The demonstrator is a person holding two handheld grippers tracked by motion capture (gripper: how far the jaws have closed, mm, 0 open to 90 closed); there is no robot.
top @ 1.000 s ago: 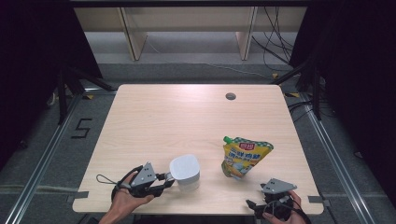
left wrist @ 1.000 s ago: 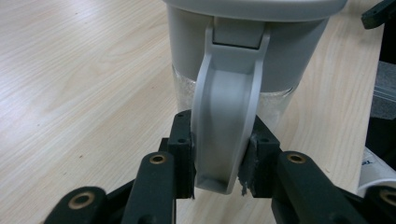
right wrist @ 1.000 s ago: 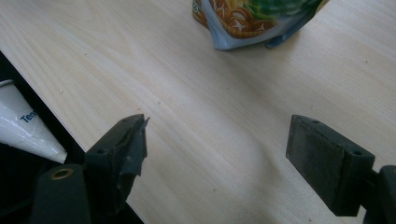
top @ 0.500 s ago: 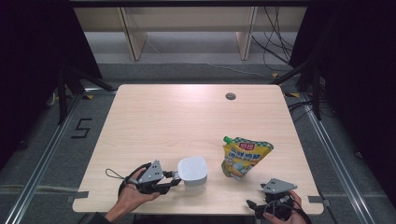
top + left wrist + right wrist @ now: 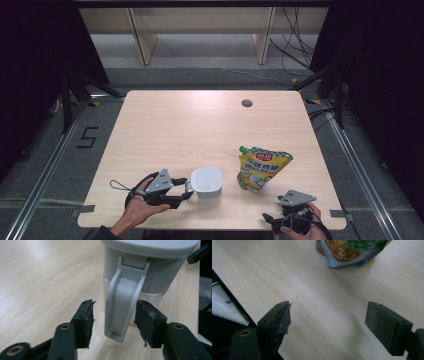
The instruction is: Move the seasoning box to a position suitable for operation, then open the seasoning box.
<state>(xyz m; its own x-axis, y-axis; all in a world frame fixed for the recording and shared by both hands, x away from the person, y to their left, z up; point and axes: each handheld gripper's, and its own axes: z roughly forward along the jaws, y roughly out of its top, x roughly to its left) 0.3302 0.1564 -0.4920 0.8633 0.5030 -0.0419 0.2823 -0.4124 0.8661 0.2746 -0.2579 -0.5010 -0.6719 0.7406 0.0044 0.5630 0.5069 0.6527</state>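
Left hand-held gripper [image 5: 113, 315] has just been opening; its jaws stand apart around the grey handle [image 5: 123, 302] of the lidded jug [image 5: 206, 184], which stands near the worktop's [image 5: 200, 125] front edge. Rigid, smooth plastic with a clear lower wall, it should lift best by that handle; contents cannot be told. Right hand-held gripper [image 5: 328, 320] hangs wide open near the soft, floppy refill pouch [image 5: 261, 168].
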